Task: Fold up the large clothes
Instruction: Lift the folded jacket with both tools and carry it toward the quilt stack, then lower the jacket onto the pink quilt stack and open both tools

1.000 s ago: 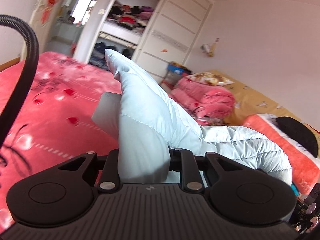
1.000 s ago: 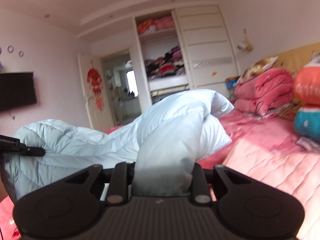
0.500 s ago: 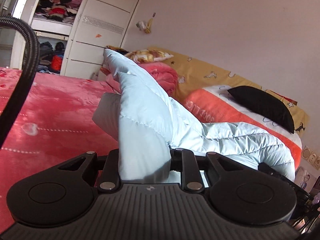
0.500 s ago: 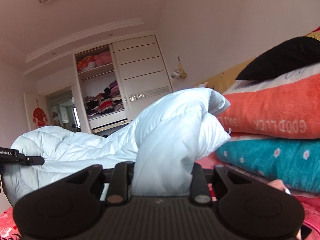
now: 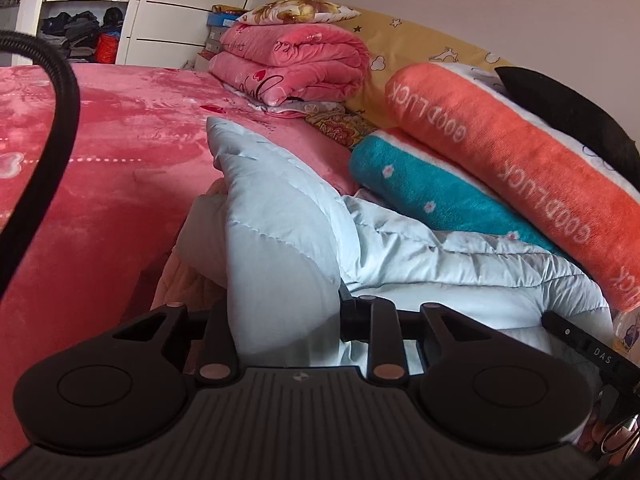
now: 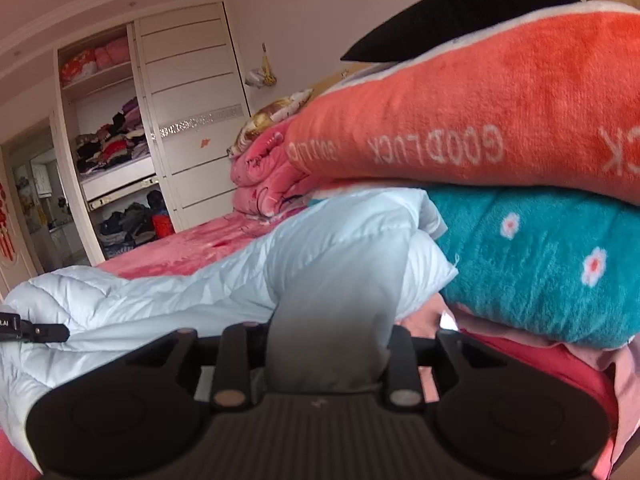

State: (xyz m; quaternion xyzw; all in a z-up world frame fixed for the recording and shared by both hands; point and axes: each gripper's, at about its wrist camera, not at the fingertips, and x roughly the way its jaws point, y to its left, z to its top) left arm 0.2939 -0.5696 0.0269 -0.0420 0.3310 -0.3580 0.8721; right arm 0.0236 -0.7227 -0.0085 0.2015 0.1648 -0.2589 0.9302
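1. Now the pale blue quilted puffer coat (image 5: 400,248) lies low on the pink plush bed (image 5: 120,140), its long axis running sideways between the two tongs.
2. Left tongs (image 5: 286,320) and right tongs (image 6: 326,344) each have a padded end between their jaws; both have just been widening, so release looks under way.
3. Just beyond stand a teal fleece blanket (image 6: 540,264) and an orange "GOOD LUCK" blanket (image 6: 480,112), soft and rounded.
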